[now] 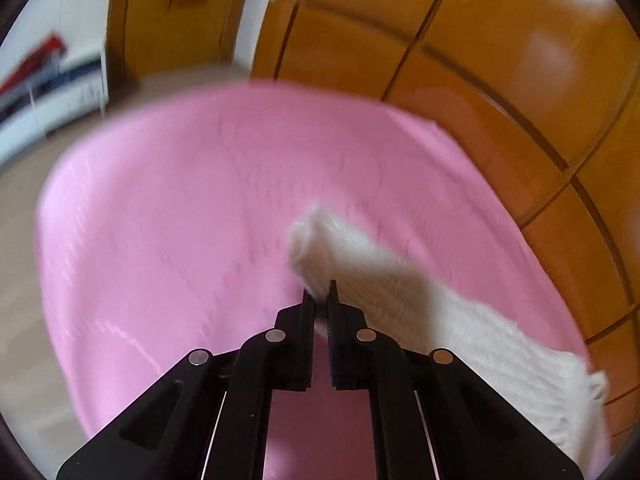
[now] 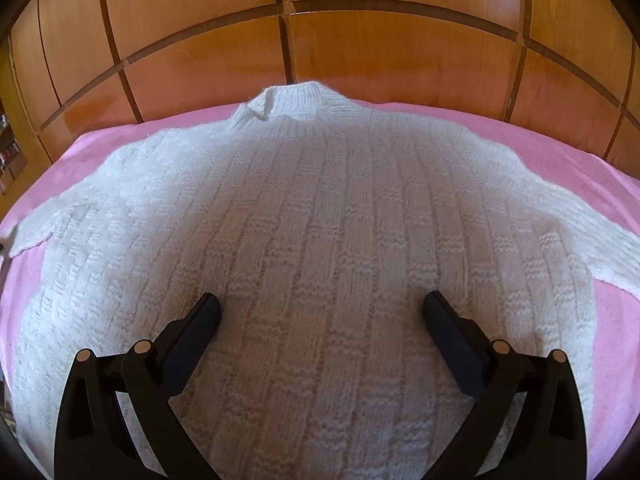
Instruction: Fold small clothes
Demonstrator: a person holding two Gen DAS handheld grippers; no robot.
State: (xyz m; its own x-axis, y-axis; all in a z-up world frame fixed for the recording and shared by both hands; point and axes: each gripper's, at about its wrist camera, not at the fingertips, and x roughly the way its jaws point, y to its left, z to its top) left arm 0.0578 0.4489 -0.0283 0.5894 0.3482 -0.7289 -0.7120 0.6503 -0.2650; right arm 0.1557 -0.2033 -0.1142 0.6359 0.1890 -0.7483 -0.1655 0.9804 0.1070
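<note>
A white knitted sweater lies spread flat on a pink sheet, its collar at the far side by the wooden panels. My right gripper is open, hovering over the sweater's lower middle with nothing between its fingers. My left gripper is shut on the end of the sweater's left sleeve, held above the pink sheet. The sleeve trails back to the right. The left wrist view is blurred by motion.
Orange wooden panels stand right behind the bed. In the left wrist view the panels curve along the right, with a white shelf unit and beige floor at the left.
</note>
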